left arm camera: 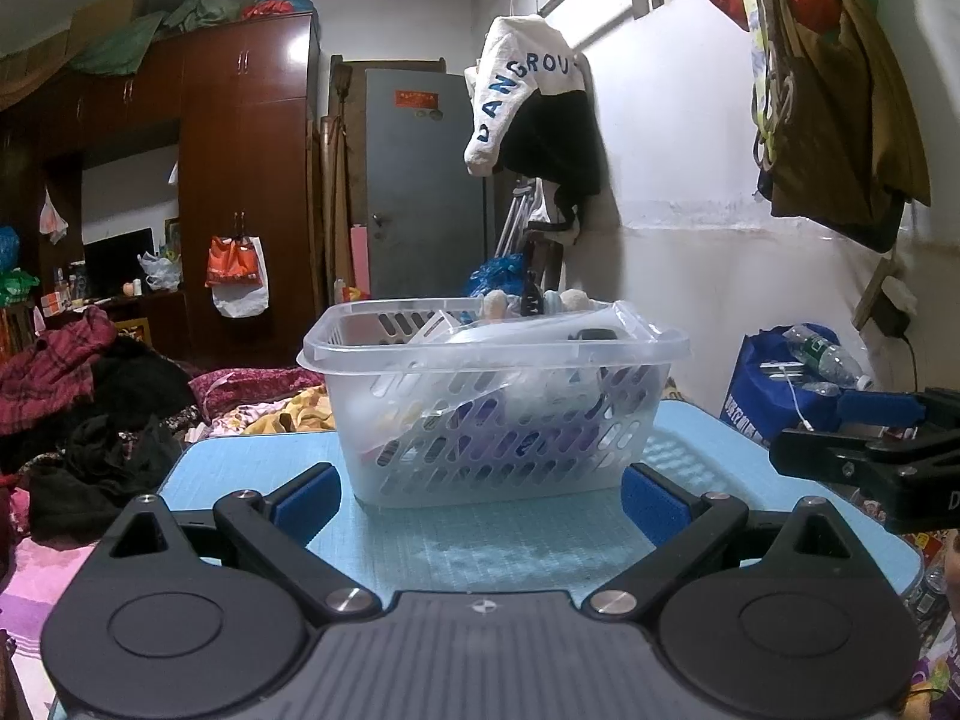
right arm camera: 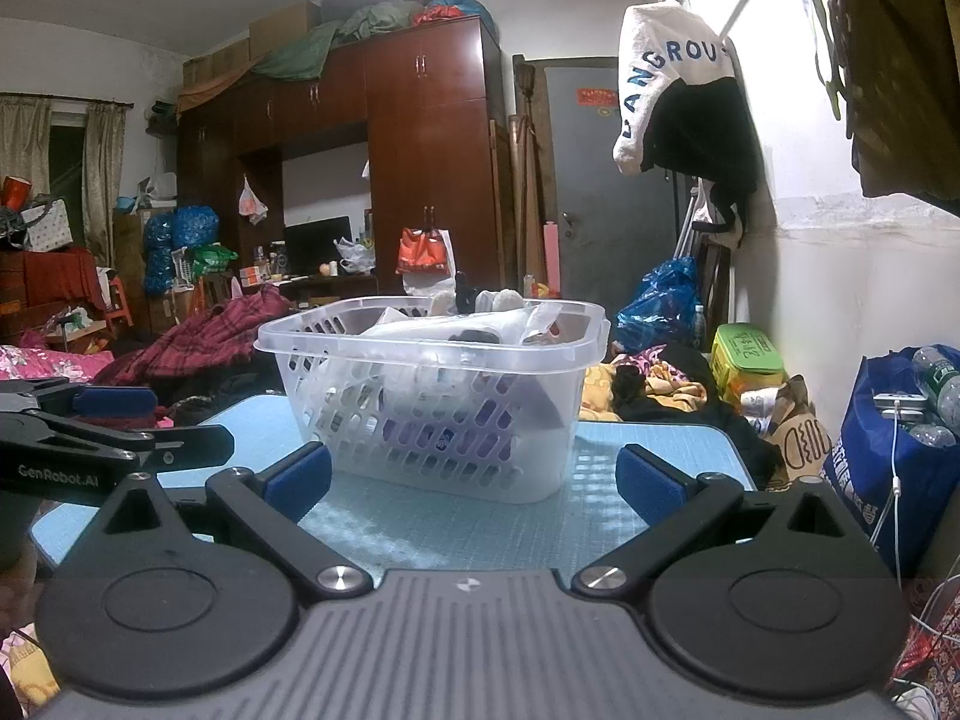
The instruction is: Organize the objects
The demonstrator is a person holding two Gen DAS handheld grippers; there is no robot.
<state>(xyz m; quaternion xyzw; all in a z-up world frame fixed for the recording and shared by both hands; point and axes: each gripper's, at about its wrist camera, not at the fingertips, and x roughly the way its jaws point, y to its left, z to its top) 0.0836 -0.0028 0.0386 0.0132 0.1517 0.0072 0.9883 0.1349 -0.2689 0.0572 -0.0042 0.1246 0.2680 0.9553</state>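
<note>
Both tongs, left tongs [left arm camera: 480, 495] and right tongs [right arm camera: 474, 480], spread and empty, facing filled basket [left arm camera: 492, 396] mid-worktop [left arm camera: 480, 540]; fits either unloading or loading done.

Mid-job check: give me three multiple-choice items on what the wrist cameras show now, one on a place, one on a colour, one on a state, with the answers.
1. Where does the clear basket stand?
A. on the blue table top
B. on the bed
C. on the floor

2. What colour are the pads on the left tool?
A. red
B. blue
C. green

3. How is the right tool set?
A. shut on the basket's rim
B. shut with nothing in it
C. open, short of the basket

Answers: 1 A, the basket's base rests on the blue surface in both views. 2 B, both pads show blue. 3 C, its pads stand wide apart with only table top between them.
</note>
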